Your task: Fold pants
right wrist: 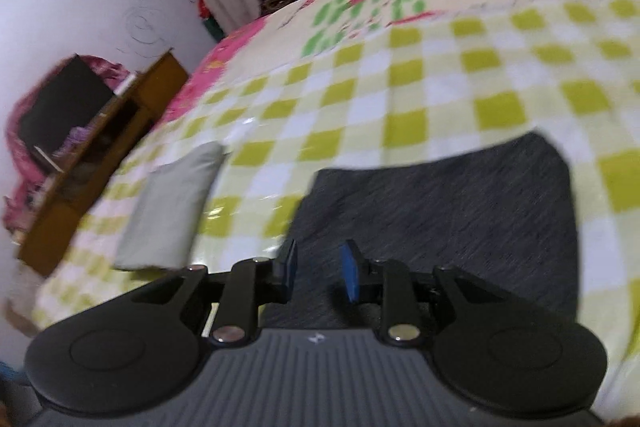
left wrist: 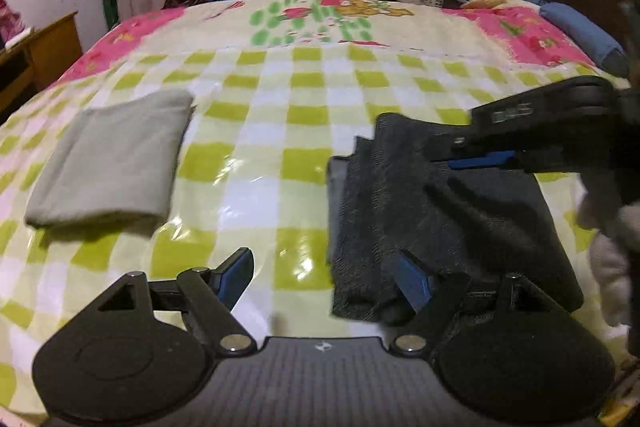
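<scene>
blurred: right-wrist view | hidden: dark pants (left wrist: 460, 219) partly under hand-held gripper (left wrist: 472, 151)

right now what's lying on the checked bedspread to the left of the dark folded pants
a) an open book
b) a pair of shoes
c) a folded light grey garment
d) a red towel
c, since a folded light grey garment lies flat on the checked bedspread, apart from the dark pants with bare bedspread between them; the right wrist view shows the same.
</scene>
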